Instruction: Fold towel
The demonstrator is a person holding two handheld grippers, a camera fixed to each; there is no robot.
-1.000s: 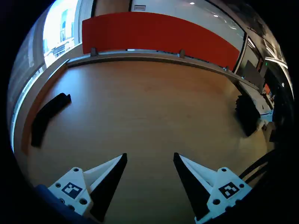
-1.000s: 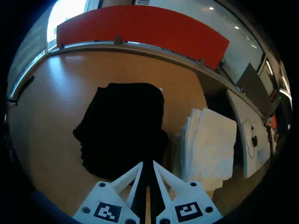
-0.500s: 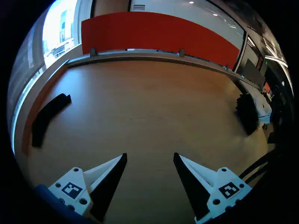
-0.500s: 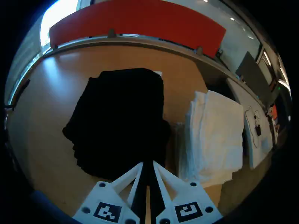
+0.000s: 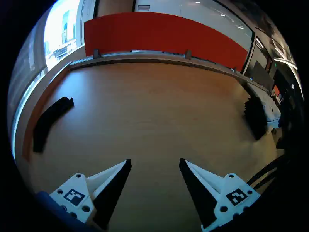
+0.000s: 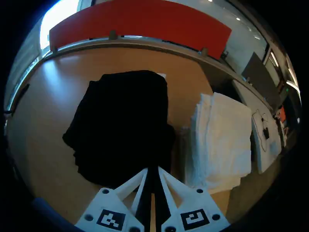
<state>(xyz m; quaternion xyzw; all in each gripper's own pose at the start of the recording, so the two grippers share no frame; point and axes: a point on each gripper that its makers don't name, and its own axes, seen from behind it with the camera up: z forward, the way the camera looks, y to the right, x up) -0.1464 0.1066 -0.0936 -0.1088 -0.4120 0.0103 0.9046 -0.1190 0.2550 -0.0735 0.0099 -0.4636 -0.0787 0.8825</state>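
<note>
Plain black on the crumpled cloth towel (image 6: 123, 127) and plain white on the stack of folded cloths (image 6: 222, 143) — both against the warm orange-brown, faintly grained wooden tabletop (image 5: 154, 104). Bright red across the long flat partition panel (image 5: 162, 34); matte black on the curved strip (image 5: 48, 120). White on the left gripper (image 5: 154, 160) and right gripper (image 6: 152, 169) — black inner finger faces, black-and-white square markers.

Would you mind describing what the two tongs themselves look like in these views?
Both the left tongs and the right tongs have white, wedge-shaped fingers that taper to points and are lined with black on their inner faces. Each finger carries a square black-and-white marker and small round holes near its base. Black cables run beside the left tongs.
</note>
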